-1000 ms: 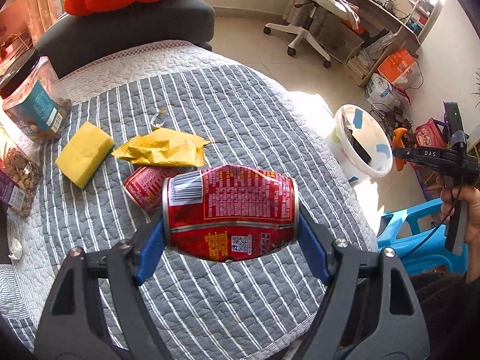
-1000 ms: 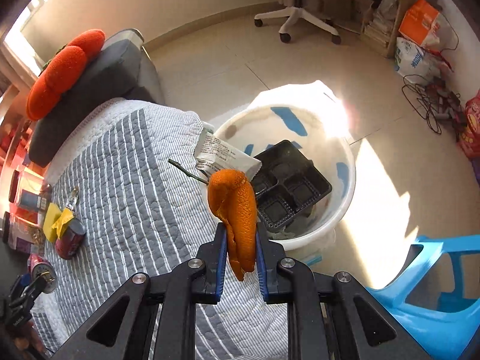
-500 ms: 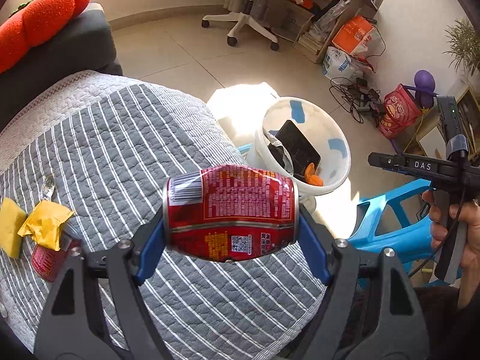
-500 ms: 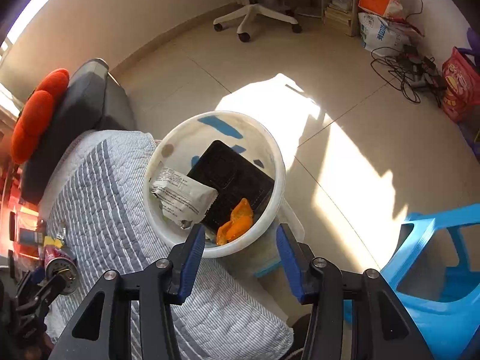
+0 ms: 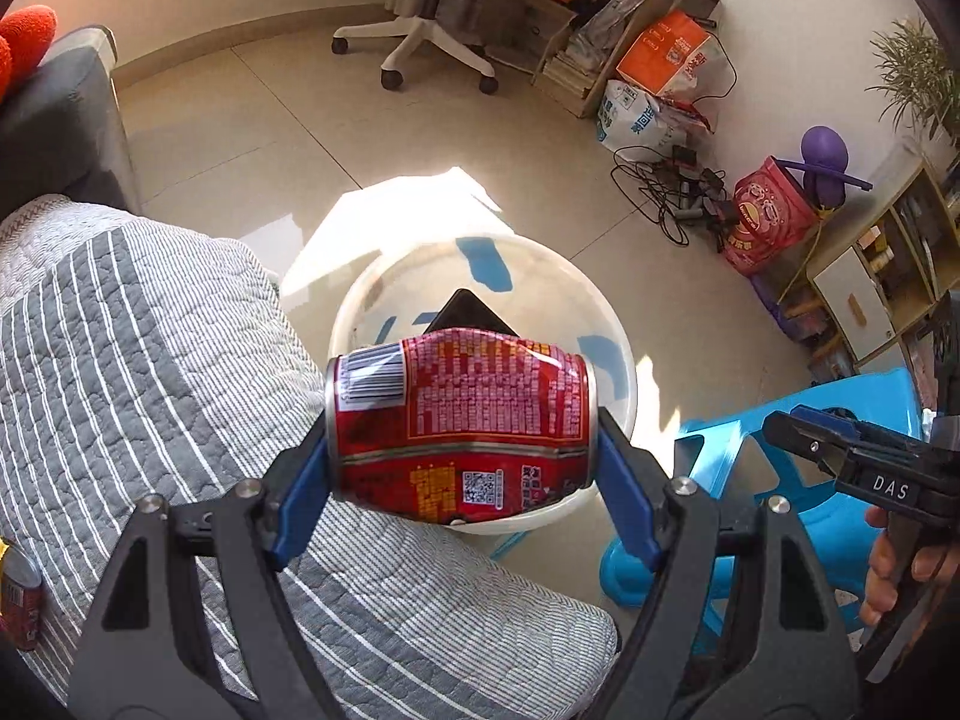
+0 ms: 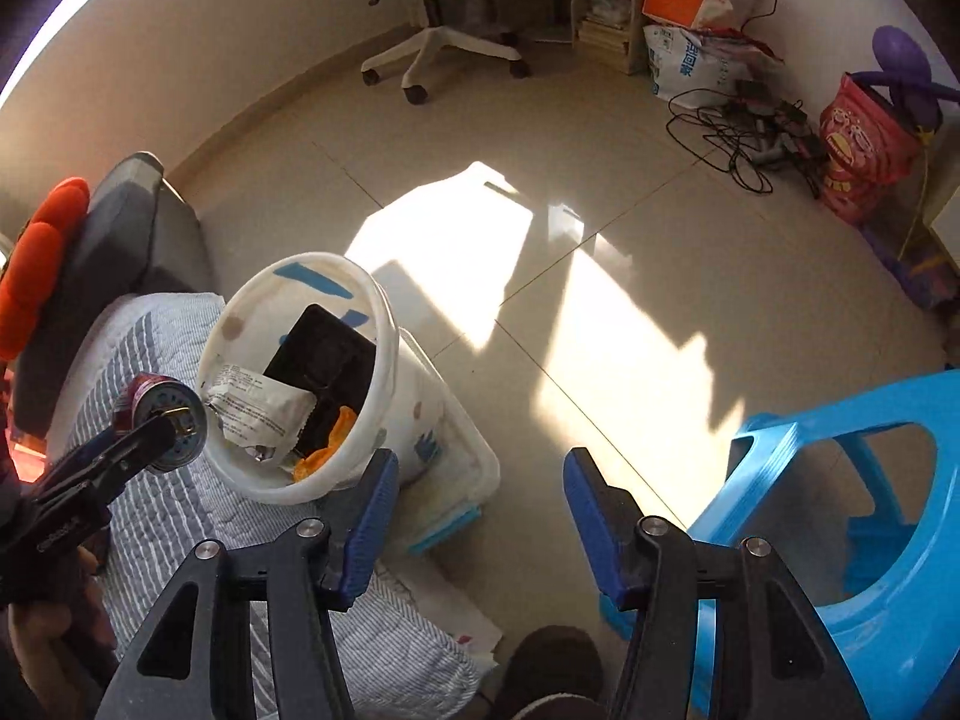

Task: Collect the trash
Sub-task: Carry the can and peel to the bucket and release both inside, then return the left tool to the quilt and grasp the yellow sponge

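My left gripper [image 5: 462, 456] is shut on a dented red drink can [image 5: 462, 426], held sideways by its two ends above the near rim of the white trash bucket [image 5: 366, 294]. In the right wrist view the can's end [image 6: 171, 423] hangs just left of the bucket [image 6: 387, 336]. The bucket holds a black tray [image 6: 324, 354], a white wrapper [image 6: 258, 405] and orange peel [image 6: 327, 447]. My right gripper [image 6: 480, 492] is open and empty over the floor, right of the bucket; it also shows at the right edge of the left wrist view [image 5: 840, 450].
A grey striped quilt [image 5: 120, 372] covers the bed left of the bucket. A blue plastic stool [image 6: 852, 516] stands to the right. Another red can [image 5: 18, 600] lies at the quilt's left edge. An office chair [image 6: 444, 30], bags and cables [image 6: 738, 132] sit on the far floor.
My left gripper has swung right with the can, from over the quilt to above the bucket. My right gripper has opened, dropped the orange peel into the bucket and drawn back to the right.
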The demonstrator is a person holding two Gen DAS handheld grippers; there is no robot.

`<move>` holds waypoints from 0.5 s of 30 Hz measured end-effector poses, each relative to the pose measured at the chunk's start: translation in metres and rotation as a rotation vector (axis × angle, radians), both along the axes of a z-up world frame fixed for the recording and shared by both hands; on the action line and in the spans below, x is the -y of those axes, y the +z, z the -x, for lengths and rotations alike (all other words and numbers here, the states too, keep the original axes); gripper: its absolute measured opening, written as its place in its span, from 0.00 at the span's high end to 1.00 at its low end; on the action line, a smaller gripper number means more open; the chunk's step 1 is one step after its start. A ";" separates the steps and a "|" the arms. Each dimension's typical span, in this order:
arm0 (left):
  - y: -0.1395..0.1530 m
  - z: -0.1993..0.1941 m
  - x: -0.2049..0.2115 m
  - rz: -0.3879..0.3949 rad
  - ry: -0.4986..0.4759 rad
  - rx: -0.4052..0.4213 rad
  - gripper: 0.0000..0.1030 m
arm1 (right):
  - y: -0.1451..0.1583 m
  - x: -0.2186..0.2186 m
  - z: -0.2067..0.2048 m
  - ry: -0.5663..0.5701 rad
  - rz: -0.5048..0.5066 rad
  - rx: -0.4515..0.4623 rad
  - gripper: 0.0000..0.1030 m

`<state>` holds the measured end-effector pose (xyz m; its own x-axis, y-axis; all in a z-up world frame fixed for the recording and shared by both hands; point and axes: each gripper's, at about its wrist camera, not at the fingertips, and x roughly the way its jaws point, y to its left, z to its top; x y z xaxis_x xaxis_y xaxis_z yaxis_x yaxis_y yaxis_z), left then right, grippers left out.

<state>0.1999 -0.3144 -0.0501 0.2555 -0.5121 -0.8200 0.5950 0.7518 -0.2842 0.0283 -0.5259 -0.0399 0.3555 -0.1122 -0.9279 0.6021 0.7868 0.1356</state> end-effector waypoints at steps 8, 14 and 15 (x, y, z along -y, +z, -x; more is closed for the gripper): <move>0.011 0.006 -0.015 -0.031 0.007 0.049 0.01 | 0.005 -0.002 -0.001 0.001 0.007 0.015 0.34; 0.022 0.011 -0.057 -0.064 0.025 0.075 0.01 | 0.009 -0.015 -0.008 0.018 0.003 0.017 0.30; 0.023 0.012 -0.064 -0.071 0.031 0.079 0.01 | 0.010 -0.018 -0.010 0.020 0.000 0.019 0.29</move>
